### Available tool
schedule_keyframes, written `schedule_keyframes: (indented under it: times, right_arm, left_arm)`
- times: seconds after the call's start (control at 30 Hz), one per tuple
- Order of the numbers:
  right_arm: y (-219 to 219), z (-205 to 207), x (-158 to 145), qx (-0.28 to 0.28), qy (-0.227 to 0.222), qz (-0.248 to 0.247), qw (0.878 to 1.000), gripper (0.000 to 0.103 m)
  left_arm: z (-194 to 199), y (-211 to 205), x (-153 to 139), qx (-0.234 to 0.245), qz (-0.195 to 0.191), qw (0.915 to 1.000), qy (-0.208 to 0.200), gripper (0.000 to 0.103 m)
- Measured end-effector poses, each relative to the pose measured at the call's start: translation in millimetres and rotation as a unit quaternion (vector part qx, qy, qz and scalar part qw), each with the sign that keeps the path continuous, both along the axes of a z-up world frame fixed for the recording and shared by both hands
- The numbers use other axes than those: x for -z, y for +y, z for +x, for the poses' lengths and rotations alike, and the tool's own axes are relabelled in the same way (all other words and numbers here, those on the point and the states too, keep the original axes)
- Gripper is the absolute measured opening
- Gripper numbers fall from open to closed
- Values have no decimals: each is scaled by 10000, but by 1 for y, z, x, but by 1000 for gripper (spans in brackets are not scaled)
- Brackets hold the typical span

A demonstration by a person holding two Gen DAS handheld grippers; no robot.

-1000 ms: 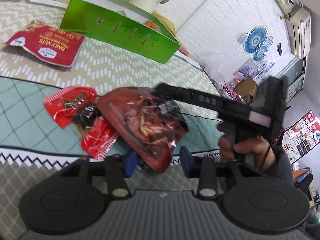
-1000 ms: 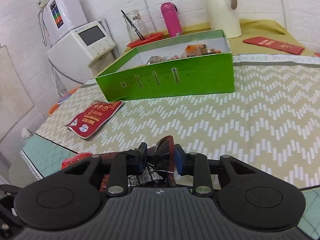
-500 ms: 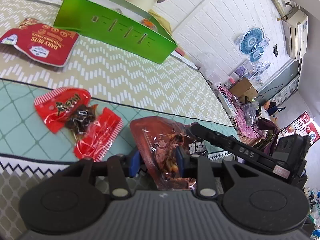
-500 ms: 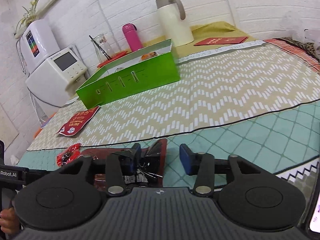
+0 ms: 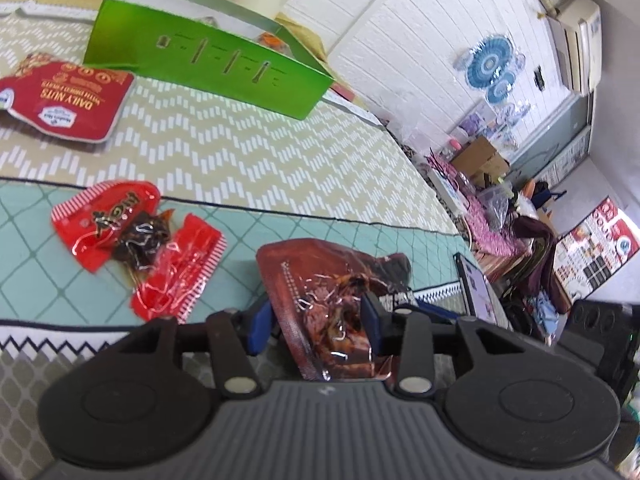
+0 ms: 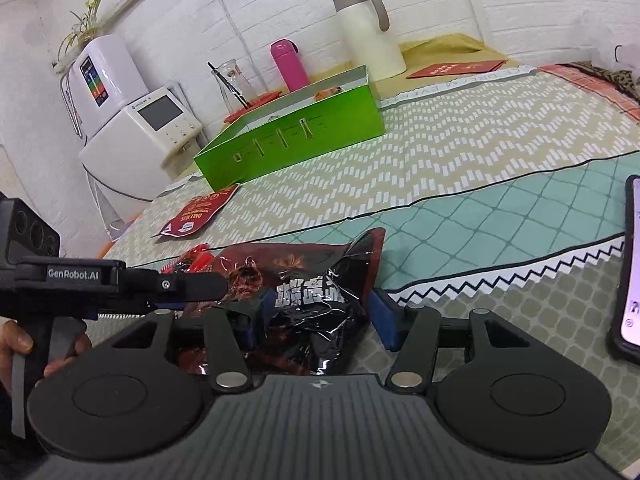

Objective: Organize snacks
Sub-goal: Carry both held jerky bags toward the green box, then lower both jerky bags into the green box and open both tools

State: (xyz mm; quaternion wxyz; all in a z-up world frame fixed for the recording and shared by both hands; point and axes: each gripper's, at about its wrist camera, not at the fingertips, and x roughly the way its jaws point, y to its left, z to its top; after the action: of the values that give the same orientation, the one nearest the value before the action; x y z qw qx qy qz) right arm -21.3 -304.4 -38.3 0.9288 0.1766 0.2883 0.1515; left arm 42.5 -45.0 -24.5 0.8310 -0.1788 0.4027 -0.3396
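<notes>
A dark red crinkly snack packet (image 5: 328,304) sits between the blue pads of my left gripper (image 5: 316,320), which looks shut on it. The same packet (image 6: 312,292) shows in the right wrist view, between the wide-open jaws of my right gripper (image 6: 320,320), with the left gripper's fingers (image 6: 188,286) on its left end. The green snack box (image 5: 208,56) stands open at the back and also shows in the right wrist view (image 6: 296,136). Two bright red packets (image 5: 136,240) lie to the left of the held packet. A red "Daily Nuts" pouch (image 5: 68,100) lies near the box.
A cream jug (image 6: 368,36), a pink bottle (image 6: 288,64) and a glass (image 6: 236,84) stand behind the box. White appliances (image 6: 132,128) stand at the far left. A phone (image 6: 632,264) lies at the right edge. The patterned tablecloth's front edge (image 6: 520,276) is close.
The right gripper has let go of the dark red packet and opened wide, drawing back. The left gripper has closed on the packet and now holds it.
</notes>
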Motion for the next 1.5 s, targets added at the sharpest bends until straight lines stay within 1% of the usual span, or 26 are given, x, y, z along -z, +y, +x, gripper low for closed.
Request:
schedule_keyframes:
  times: [0.13,0.23,0.3,0.33,0.37,0.43,0.47,0.53,0.57,0.6,0.63,0.7,0.77,0.9,1.1,1.2,1.3,1.5]
  right_arm:
    - [3,-1,-2,-14,-5,-115,9999,91]
    - [2,-1,0,84,-58,-119,9999,82]
    - [4,-1,1,129,-169,-123,9997,74]
    - [7,-1,1,178,-229,-196,9994,73]
    - [11,0,0,274,-275,-282,9988,69]
    - [16,2,0,393,-320,-364,9981,68]
    - [16,4,-1,397,-327,-304,9982,64]
    - [16,7,-2,306,-349,-133,9988,61]
    - [18,9,-4,265,-379,-112,9989,53]
    - [20,11,-6,209,-421,-128,9988,49]
    - [23,14,-9,146,-470,-129,9987,49]
    - [27,20,-14,115,-577,-159,9981,49]
    - [28,26,-21,121,-708,-165,9973,49]
    - [30,35,-32,90,-926,-195,9955,49]
    - [32,57,-56,100,-1368,-283,9901,49]
    - [32,76,-69,107,-1560,-339,9871,49]
    - [33,100,-79,121,-1667,-397,9851,49]
    - [37,153,-91,80,-1723,-332,9845,49]
  left_arm:
    - [-2,-5,0,156,174,9996,-135,42]
    - [-3,-9,1,190,220,9992,-259,49]
    - [-5,-12,0,176,302,9989,-328,48]
    - [-5,-14,-1,125,379,9985,-377,46]
    - [-4,-14,-2,68,417,9984,-383,43]
    - [-1,-10,-3,-115,385,9985,-368,38]
    - [0,-6,-6,-200,345,9985,-378,35]
    - [1,1,-13,-299,289,9980,-467,32]
    - [2,3,-18,-310,254,9978,-526,26]
    - [4,4,-21,-258,176,9981,-539,23]
    - [5,5,-25,-303,131,9978,-569,23]
    - [9,5,-32,-399,214,9962,-738,23]
    - [16,8,-38,-436,131,9958,-789,22]
    - [26,11,-53,-478,80,9937,-1012,19]
    - [50,13,-79,-500,-35,9882,-1449,19]
    - [69,13,-92,-517,-44,9847,-1665,19]
    - [95,14,-100,-541,-93,9829,-1756,19]
    - [153,26,-107,-677,-313,9830,-1675,19]
